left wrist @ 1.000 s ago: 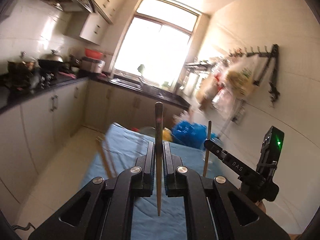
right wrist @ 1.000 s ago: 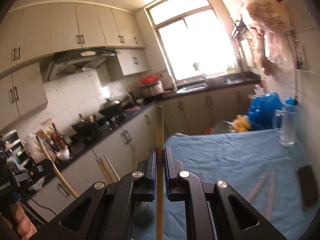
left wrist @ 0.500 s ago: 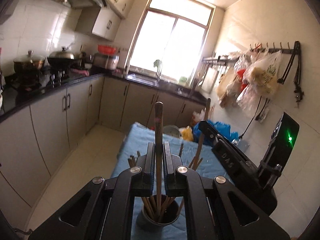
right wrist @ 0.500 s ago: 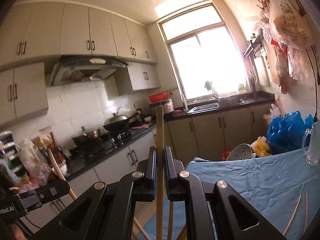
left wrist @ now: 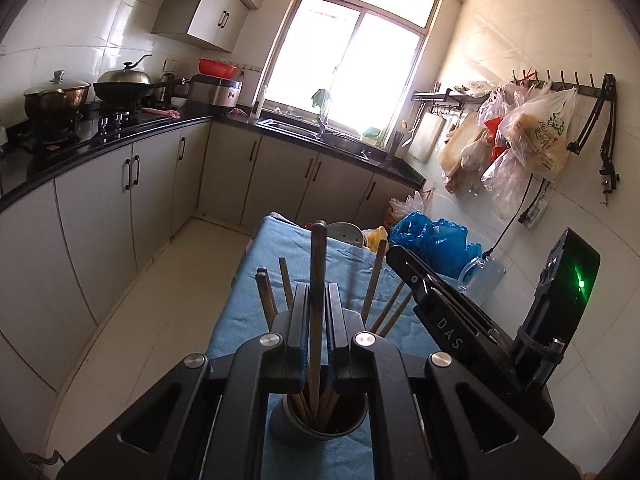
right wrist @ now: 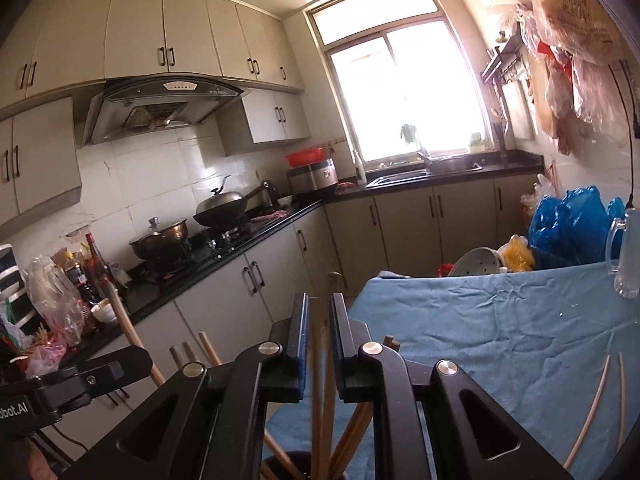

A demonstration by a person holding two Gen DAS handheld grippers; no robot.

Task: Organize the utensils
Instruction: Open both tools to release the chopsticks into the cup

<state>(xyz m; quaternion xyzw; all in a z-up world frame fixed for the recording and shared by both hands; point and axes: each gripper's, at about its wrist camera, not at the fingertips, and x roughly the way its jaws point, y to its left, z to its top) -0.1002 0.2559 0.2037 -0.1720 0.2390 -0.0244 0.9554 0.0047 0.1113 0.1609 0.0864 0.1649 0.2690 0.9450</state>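
Observation:
A grey utensil cup (left wrist: 318, 426) stands on the blue cloth (left wrist: 280, 248) and holds several wooden chopsticks. My left gripper (left wrist: 318, 292) is above the cup, shut on a dark-tipped chopstick (left wrist: 319, 248) whose lower end reaches into the cup. My right gripper (right wrist: 320, 300) is also above the cup (right wrist: 288, 466); its jaws stand slightly apart around a chopstick (right wrist: 316, 320) that hangs down into the cup. The right gripper's body (left wrist: 452, 320) shows to the right in the left wrist view. Two pale chopsticks (right wrist: 600, 392) lie on the cloth at the right.
A glass mug (right wrist: 628, 248) stands at the cloth's far right edge, with blue plastic bags (right wrist: 568, 224) and a white strainer (right wrist: 480, 260) beyond. Kitchen counters (left wrist: 120, 136) with pots run along the left. Bags hang on the right wall (left wrist: 532, 136).
Both grippers have come down over the cup, so the chopsticks now reach into it. The right gripper's jaws have parted slightly around its chopstick.

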